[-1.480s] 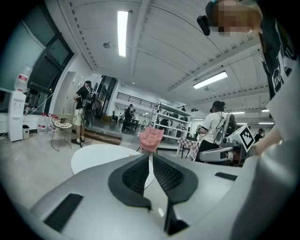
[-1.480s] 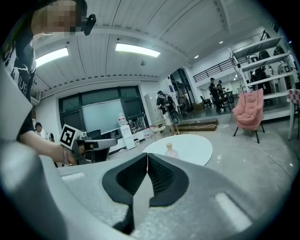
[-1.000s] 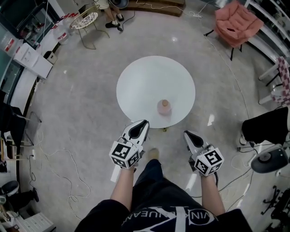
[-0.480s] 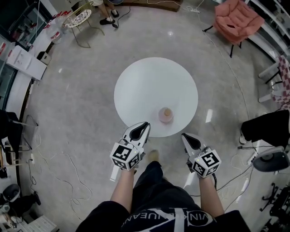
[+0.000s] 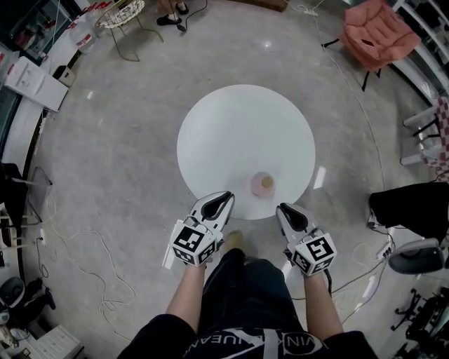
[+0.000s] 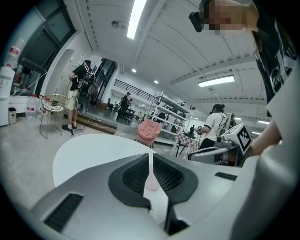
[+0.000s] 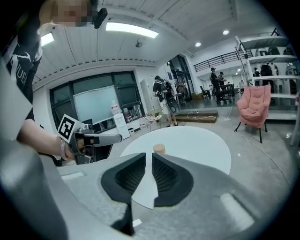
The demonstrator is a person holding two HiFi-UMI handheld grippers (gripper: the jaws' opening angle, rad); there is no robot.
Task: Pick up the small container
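The small container [image 5: 263, 184], pale pink with a cork lid, stands near the front edge of the round white table [image 5: 238, 130]. My left gripper [image 5: 226, 198] hovers at the table's front rim, left of the container, jaws together and empty. In the left gripper view the container [image 6: 151, 181] shows as a pink sliver through the slit between the jaws. My right gripper [image 5: 280, 209] is just off the rim, right of and nearer than the container. Its jaws are opening, a slim gap with nothing between them. In the right gripper view the container [image 7: 159, 148] sits straight ahead, above the jaws.
A pink armchair [image 5: 379, 35] stands at the far right and a wire chair [image 5: 123, 15] at the far left. A black seat [image 5: 410, 203] sits to the right, a white cabinet [image 5: 31, 80] to the left. Cables trail over the floor [image 5: 105, 245]. People stand far off.
Both grippers have come up to the table's front edge, and the container now lies closer, between them. The right gripper's jaws have parted slightly.
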